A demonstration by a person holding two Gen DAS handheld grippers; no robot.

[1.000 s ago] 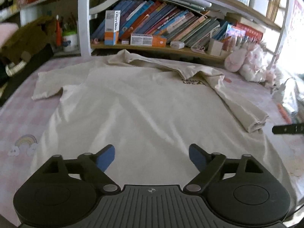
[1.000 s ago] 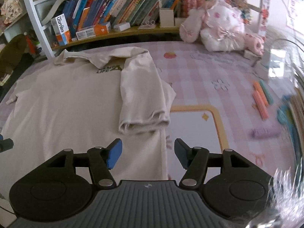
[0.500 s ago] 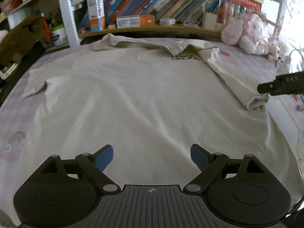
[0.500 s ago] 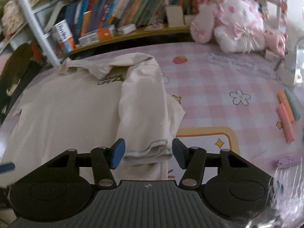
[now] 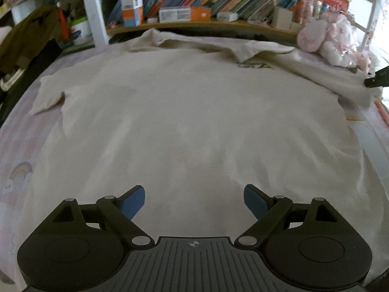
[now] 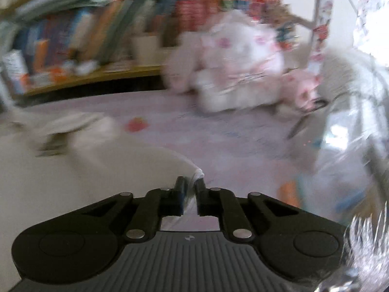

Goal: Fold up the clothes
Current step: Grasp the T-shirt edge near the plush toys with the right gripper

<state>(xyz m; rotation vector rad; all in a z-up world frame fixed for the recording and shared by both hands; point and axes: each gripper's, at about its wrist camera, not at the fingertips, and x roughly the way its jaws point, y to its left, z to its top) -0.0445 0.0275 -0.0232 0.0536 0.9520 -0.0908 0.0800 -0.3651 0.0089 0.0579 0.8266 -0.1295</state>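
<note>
A cream T-shirt lies spread flat on a pink checked surface, collar toward the bookshelf, its left sleeve sticking out and its right sleeve folded inward. My left gripper hovers open over the shirt's lower hem area, nothing between its blue pads. In the blurred right wrist view, my right gripper is shut on a pinch of the cream T-shirt fabric at the sleeve's edge. The right gripper's tip shows at the far right of the left wrist view.
A bookshelf full of books runs along the back. Pink plush toys sit at the back right. A brown garment and dark items lie at the left. Orange and blue pens lie on the surface at the right.
My right gripper moved forward onto the folded sleeve's end and shut on the fabric; its view is now motion-blurred. My left gripper stayed open, shifting slightly over the shirt.
</note>
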